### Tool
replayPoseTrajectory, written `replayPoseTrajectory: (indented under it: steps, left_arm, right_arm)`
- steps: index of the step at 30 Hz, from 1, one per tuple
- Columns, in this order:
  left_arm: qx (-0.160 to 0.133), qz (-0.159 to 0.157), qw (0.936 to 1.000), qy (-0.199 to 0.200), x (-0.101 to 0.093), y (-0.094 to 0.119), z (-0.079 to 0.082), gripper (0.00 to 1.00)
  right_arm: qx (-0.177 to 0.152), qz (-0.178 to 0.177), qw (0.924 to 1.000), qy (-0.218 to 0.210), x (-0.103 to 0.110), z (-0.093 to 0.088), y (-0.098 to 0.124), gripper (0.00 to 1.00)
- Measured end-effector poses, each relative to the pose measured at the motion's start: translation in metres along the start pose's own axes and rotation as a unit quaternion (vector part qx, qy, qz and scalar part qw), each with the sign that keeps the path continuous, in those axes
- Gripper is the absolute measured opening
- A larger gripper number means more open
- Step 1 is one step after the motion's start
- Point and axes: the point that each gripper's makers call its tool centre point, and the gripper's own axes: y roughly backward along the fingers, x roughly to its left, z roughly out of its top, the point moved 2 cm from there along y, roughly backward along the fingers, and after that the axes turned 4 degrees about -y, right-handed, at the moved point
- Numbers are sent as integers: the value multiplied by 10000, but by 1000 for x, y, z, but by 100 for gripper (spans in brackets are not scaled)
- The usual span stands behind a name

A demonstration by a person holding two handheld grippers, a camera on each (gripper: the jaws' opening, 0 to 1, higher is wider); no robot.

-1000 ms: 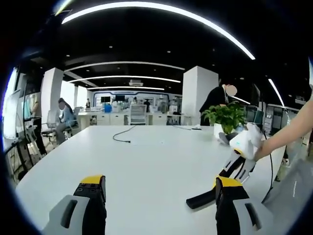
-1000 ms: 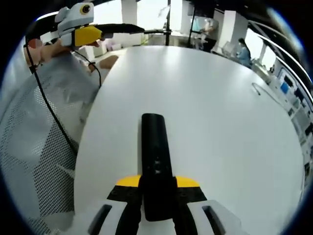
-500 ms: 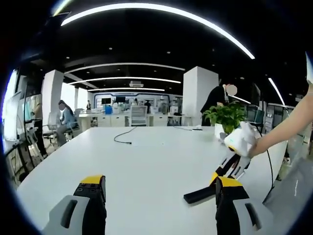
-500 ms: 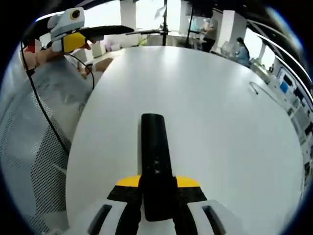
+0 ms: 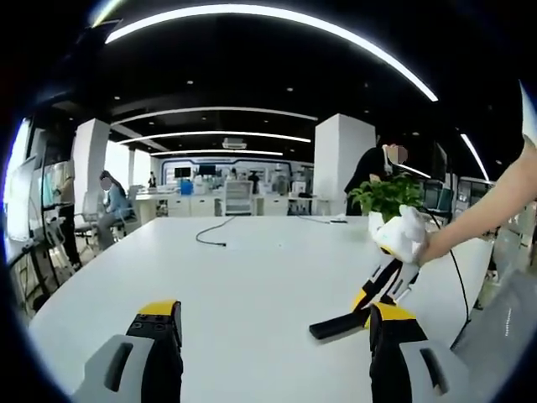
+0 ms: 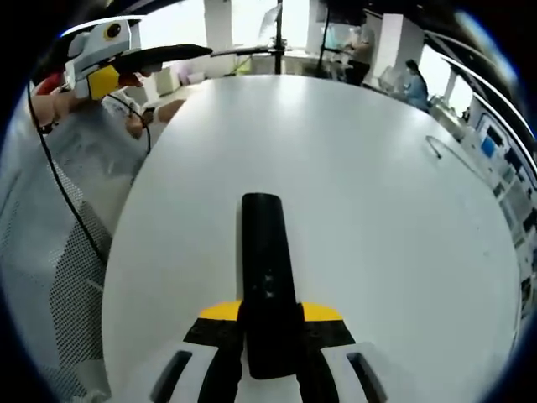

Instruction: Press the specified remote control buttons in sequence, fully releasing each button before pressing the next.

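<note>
White table (image 6: 377, 210) | remote (image 6: 267, 277) clamped in right gripper (image 6: 270, 323) jaws, pointing straight ahead | left gripper (image 5: 273, 332) jaws apart

An open-plan office: beyond the white counter (image 5: 252, 277), rows of desks with monitors (image 5: 243, 200), white pillars (image 5: 342, 164), ceiling light strips (image 5: 210, 134).

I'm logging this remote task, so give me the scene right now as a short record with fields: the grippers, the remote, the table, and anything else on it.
right gripper: shut on the remote, held lengthwise between its jaws above the table
left gripper: open, nothing between its jaws
remote: black, slim, pointing away over the table
table: white, large
plant: potted, at the far right edge in the left gripper view
cable: dark, lying on the far part of the table
</note>
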Motion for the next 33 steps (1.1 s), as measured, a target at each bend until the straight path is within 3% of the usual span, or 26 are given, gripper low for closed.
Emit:
replayPoseTrajectory:
  steps: [23, 33]
  left_arm:
    - [12, -10, 10000, -23, 0, -1, 0, 95]
    - [40, -164, 9998, -114, -7, -1, 1, 95]
  right_arm:
    - [243, 10, 9997, 45, -26, 5, -2, 21]
    - [298, -13, 9996, -6, -36, 6, -2, 21]
